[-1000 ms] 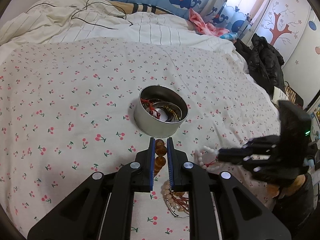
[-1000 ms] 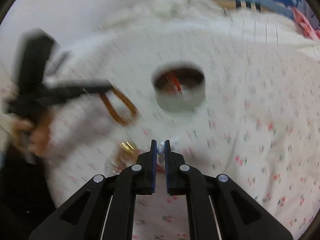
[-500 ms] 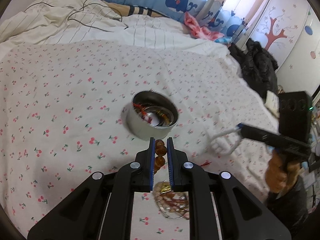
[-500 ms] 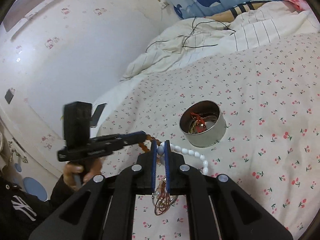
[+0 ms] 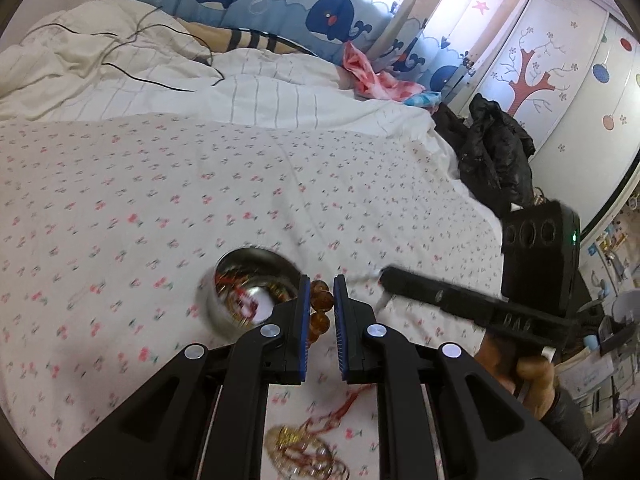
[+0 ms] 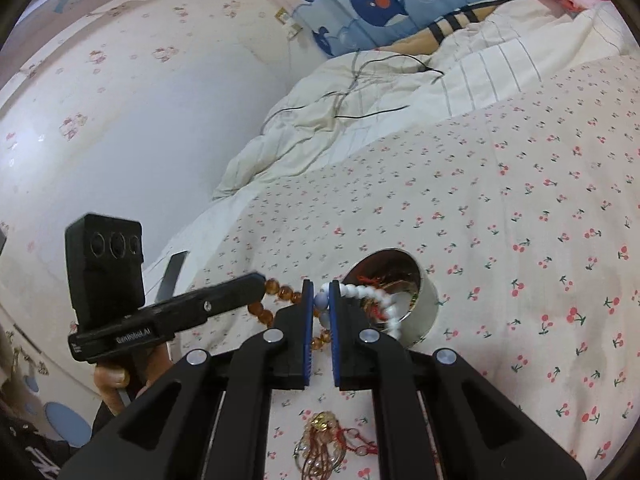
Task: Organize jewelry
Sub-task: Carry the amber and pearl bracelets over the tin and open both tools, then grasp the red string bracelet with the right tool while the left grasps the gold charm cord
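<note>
Amber bead bracelet (image 5: pixel 320 312) round, glossy; white bead bracelet (image 6: pixel 370 300) smooth, opaque.

Little could be read. In the right wrist view, at the lower left of the frame, the side of the left tongs (image 6: pixel 262 282) bore a small white printed brand word along its black handle bar, too small and blurred to spell out with confidence. In the left wrist view, at the right of the frame, the bar of the right tongs (image 5: pixel 384 276) carried embossed characters that stayed illegible. No other text was readable.
</note>
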Demonstrator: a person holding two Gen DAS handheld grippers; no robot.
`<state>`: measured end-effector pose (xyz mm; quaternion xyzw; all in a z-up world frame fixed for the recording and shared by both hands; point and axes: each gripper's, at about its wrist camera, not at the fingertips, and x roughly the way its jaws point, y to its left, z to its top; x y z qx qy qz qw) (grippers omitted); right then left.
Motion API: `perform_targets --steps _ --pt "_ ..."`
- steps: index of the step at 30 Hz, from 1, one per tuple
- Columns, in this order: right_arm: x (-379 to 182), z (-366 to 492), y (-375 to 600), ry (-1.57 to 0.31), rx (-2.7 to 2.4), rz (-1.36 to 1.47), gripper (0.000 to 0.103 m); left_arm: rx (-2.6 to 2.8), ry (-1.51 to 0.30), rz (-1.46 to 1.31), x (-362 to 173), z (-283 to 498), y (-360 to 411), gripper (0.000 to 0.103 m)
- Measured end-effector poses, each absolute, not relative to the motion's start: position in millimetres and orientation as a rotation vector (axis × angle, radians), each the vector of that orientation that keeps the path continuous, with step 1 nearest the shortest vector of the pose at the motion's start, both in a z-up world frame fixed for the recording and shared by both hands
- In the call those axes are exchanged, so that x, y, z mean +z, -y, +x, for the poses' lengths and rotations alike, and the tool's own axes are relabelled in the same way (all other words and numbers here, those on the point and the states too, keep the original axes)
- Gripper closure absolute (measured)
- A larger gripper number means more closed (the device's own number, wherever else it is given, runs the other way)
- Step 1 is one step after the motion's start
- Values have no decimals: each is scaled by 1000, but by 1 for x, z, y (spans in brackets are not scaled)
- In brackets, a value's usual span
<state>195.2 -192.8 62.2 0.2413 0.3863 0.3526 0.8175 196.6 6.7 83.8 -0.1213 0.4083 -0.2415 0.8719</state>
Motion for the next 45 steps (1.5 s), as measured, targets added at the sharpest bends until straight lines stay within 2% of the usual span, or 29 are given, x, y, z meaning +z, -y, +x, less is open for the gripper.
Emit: perform_targets --steps 11,16,17,21,25,26,27,29,31,35,39,45 --pt "52 213 190 -853 720 525 95 -308 -1017 -87 22 249 12 93" --pt "51 227 173 -867 731 514 95 -268 -996 -82 40 243 -4 92" --pt "51 230 168 -871 734 512 95 -252 -981 -73 45 240 -7 90" --pt "46 238 153 -894 778 558 95 -215 -919 -112 66 222 -33 71" --pt "32 251 138 -960 726 523 94 -204 -915 -152 67 212 -51 70" --pt "27 253 131 -981 656 429 92 -205 -921 -163 65 211 -55 70" --pt "25 254 127 -985 607 360 76 -205 -928 -169 62 212 -56 70" --pt "18 250 123 -974 520 269 55 -212 -949 -170 56 211 -57 70" --pt "17 243 127 -945 485 240 55 -224 -958 -158 52 207 -53 70" --pt "30 222 148 -906 479 237 52 -275 -999 -119 35 183 -45 61" --pt "41 179 163 -923 530 146 51 -318 -1069 -120 9 154 -43 60" --pt "3 119 172 -1031 514 -8 50 -407 -1078 -113 3 133 -29 55"
